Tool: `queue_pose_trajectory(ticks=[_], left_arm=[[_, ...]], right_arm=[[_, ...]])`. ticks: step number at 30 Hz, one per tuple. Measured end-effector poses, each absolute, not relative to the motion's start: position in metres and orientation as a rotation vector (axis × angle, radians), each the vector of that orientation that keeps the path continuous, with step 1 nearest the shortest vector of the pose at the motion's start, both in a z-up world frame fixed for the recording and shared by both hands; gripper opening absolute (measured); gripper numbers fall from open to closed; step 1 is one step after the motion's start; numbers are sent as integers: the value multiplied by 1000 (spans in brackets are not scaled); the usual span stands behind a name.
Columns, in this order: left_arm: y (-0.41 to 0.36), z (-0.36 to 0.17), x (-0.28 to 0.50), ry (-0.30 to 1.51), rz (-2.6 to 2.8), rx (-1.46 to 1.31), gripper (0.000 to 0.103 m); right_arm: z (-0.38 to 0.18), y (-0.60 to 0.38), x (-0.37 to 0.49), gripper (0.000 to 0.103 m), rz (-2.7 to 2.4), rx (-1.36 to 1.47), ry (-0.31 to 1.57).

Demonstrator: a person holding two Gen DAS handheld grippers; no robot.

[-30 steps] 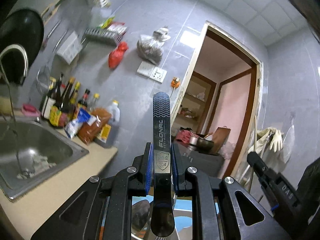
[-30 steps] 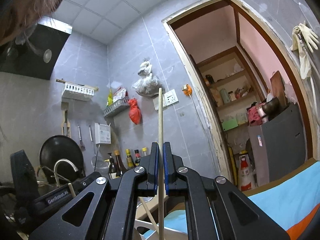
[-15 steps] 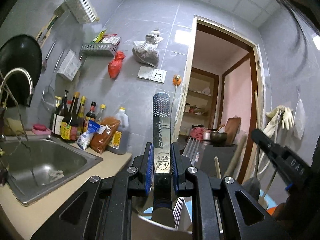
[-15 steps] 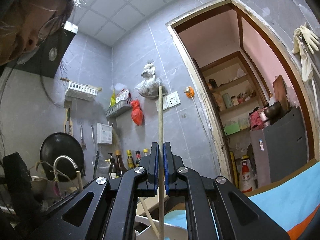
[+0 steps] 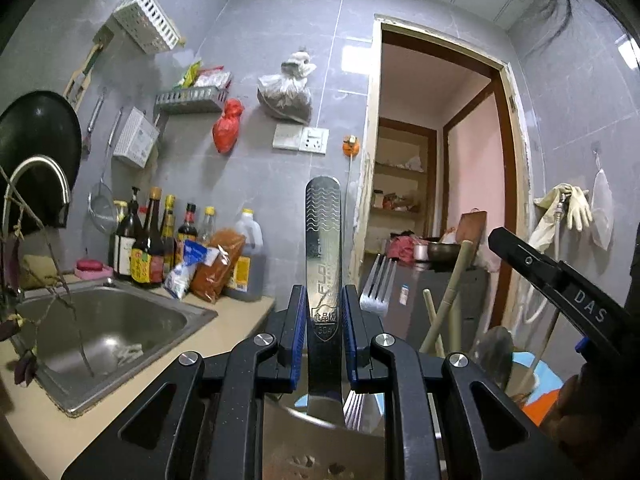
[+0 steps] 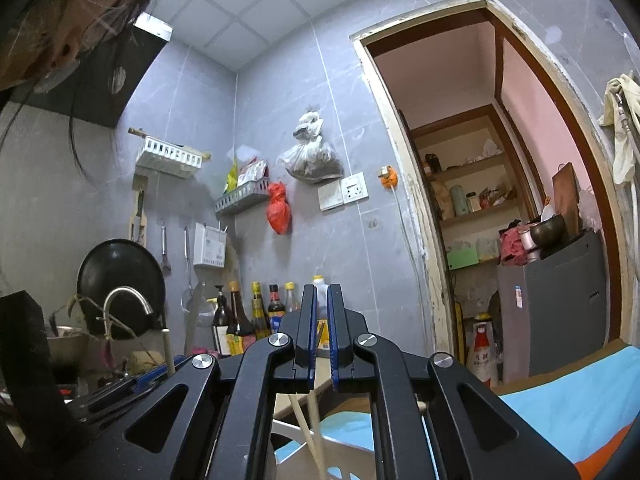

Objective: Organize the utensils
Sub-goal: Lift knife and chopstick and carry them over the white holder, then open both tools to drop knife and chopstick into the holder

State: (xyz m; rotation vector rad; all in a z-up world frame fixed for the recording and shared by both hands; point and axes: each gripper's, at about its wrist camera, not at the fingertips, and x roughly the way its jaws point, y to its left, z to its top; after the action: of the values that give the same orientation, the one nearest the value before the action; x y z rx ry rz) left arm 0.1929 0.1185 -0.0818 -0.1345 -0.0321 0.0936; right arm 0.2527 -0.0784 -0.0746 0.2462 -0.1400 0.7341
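Observation:
My left gripper (image 5: 323,300) is shut on the steel handle of a utensil (image 5: 322,240) that stands upright, its lower end inside a steel holder (image 5: 320,444) below. A fork (image 5: 376,284), wooden chopsticks (image 5: 448,296) and a spoon (image 5: 494,354) stand in the same holder. My right gripper (image 6: 319,300) holds nothing, its jaws a narrow gap apart; its body shows at the right of the left wrist view (image 5: 560,284). A chopstick tip (image 6: 167,346) shows low at the left of the right wrist view.
A steel sink (image 5: 100,328) with a tap (image 5: 40,176) sits in the beige counter (image 5: 60,436) on the left. Sauce bottles (image 5: 152,236) and bags stand against the grey wall. An open doorway (image 5: 436,200) lies ahead. A blue cloth (image 6: 560,400) lies low right.
The right gripper has let go of the chopstick, which no longer stands between its jaws. The left gripper has tilted down, lowering the utensil into the holder.

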Motion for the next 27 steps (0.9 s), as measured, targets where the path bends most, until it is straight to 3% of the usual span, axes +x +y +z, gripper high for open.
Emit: queue_pose_trajectory(ticks=[7, 10, 15, 27], left_arm=[[132, -66, 189, 44, 15, -245, 17], [132, -57, 188, 71, 6, -263, 30], [131, -46, 183, 85, 3, -270, 33], [106, -14, 154, 142, 1, -258, 60]], right_arm=[[-64, -88, 255, 6, 669, 226, -54], [-57, -97, 254, 9, 641, 225, -35], [-43, -113, 247, 19, 602, 224, 1], [-27, -169, 211, 32, 485, 266, 114]])
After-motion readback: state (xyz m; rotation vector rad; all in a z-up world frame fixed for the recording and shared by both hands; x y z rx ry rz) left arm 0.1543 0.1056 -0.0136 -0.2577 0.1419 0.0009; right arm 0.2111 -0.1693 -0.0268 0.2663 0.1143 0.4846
